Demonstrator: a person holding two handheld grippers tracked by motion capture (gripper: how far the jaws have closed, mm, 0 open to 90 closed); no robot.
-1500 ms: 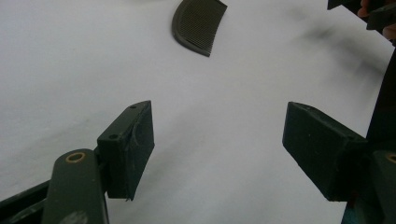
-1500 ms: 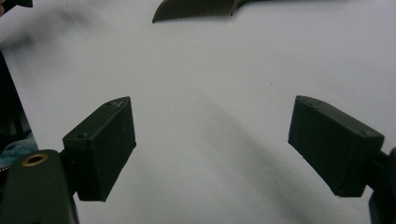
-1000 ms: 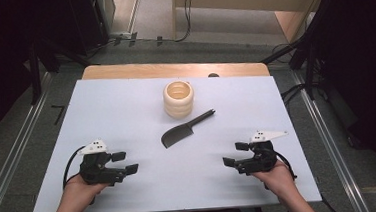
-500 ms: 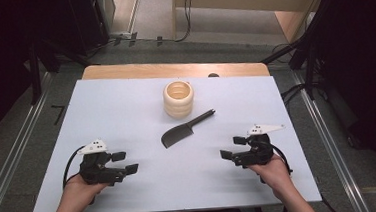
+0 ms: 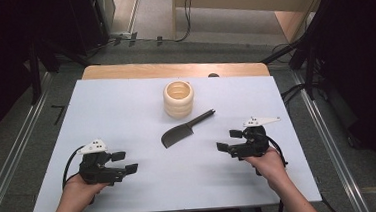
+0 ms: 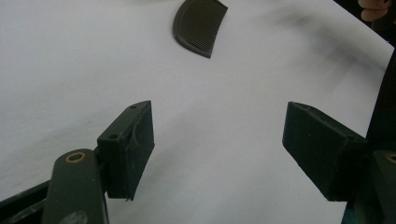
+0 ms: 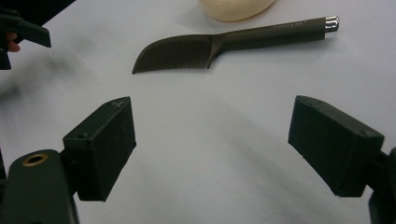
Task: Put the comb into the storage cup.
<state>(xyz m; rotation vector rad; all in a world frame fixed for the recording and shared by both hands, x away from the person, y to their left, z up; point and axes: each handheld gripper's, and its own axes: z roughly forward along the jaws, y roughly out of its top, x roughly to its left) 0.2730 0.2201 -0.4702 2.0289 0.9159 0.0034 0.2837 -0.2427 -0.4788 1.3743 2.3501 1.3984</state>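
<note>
Nearest to the person, two hands each hold a black two-jaw tool low over the white table point(image 5: 125, 100). The left gripper point(image 5: 122, 161) sits by the near left edge with its jaws spread wide and nothing between them. The right gripper point(image 5: 230, 139) sits on the near right side, and its jaws are wide apart too, with nothing inside. Both tools point toward the middle, most likely because that is where the thing to pick up lies.

A bit farther on, between the two tools and well apart from both, lies the dark brown plastic comb with a long straight handle point(image 5: 183, 128). It lies flat, its toothed end toward the left gripper and its handle slanting away toward the far right. The right gripper looks straight at it point(image 7: 224, 44), so that hand seems set to reach first.

Just past the comb stands the cream-coloured ringed round cup point(image 5: 179, 99), open at the top. It is near the comb's handle, perhaps so the comb can go in.
</note>
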